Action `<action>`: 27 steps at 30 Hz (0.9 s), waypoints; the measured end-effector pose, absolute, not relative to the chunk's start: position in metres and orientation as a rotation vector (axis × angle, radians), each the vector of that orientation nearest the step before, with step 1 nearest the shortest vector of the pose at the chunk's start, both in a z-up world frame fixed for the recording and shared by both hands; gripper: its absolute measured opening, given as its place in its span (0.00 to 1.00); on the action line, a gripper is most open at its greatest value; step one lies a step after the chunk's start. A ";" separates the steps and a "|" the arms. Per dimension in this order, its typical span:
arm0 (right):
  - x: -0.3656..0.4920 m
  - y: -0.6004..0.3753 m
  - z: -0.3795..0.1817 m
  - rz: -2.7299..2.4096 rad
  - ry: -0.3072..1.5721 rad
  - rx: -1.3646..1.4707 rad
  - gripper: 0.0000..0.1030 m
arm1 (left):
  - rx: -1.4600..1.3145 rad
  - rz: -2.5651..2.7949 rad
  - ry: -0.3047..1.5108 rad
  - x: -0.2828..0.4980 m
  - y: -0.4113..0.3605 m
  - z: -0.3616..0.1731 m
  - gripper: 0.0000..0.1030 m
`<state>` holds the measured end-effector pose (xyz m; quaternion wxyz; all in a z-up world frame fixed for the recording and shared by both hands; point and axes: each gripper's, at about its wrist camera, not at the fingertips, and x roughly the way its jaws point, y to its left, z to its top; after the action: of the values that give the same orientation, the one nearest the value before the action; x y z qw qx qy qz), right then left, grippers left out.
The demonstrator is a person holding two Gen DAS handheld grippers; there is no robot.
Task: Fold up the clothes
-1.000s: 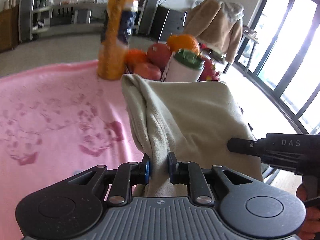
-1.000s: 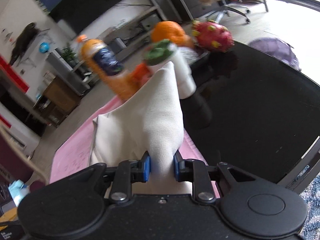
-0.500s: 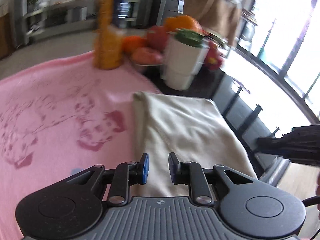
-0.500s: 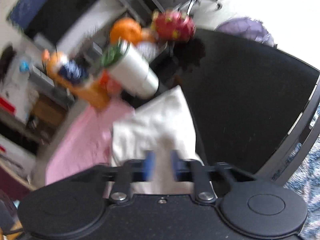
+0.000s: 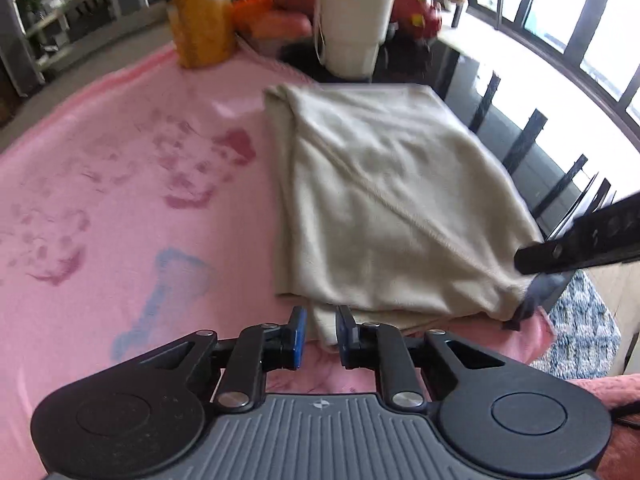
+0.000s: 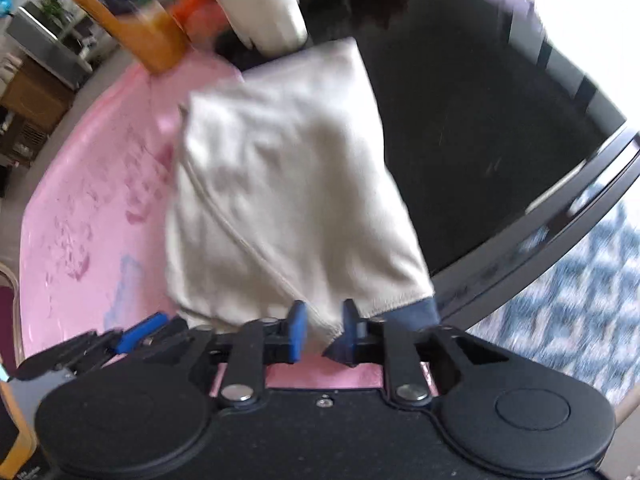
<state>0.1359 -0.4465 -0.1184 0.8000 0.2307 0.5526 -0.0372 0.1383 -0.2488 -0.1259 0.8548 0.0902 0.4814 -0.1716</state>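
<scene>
A cream folded garment [image 5: 384, 200] lies flat at the right edge of the pink blanket [image 5: 120, 200], partly over the black table. My left gripper [image 5: 320, 334] is open at the garment's near left corner, its jaws apart with only a cloth edge between them. My right gripper [image 6: 322, 330] is also open, at the near right corner of the garment [image 6: 288, 184]; a cloth corner lies loosely between its jaws. The right gripper's finger also shows in the left wrist view [image 5: 580, 248].
An orange juice bottle [image 5: 202, 12], a white cup with a green lid [image 5: 352, 28] and a bowl of fruit [image 5: 288, 12] stand at the far end. The black glass table [image 6: 480, 120] lies to the right, its edge near a patterned rug [image 6: 580, 280].
Both grippers lowered the lifted garment onto the table and opened, letting it go. The garment now lies flat and folded.
</scene>
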 end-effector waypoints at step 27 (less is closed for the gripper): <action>0.048 -0.414 0.024 -0.241 0.988 0.190 0.84 | 0.121 -0.399 0.916 0.054 -0.238 -0.003 0.81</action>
<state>0.0478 -0.4137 0.0236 0.8692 0.0908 0.4722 -0.1151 0.0536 -0.2377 -0.0027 0.8760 0.0579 0.4390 -0.1914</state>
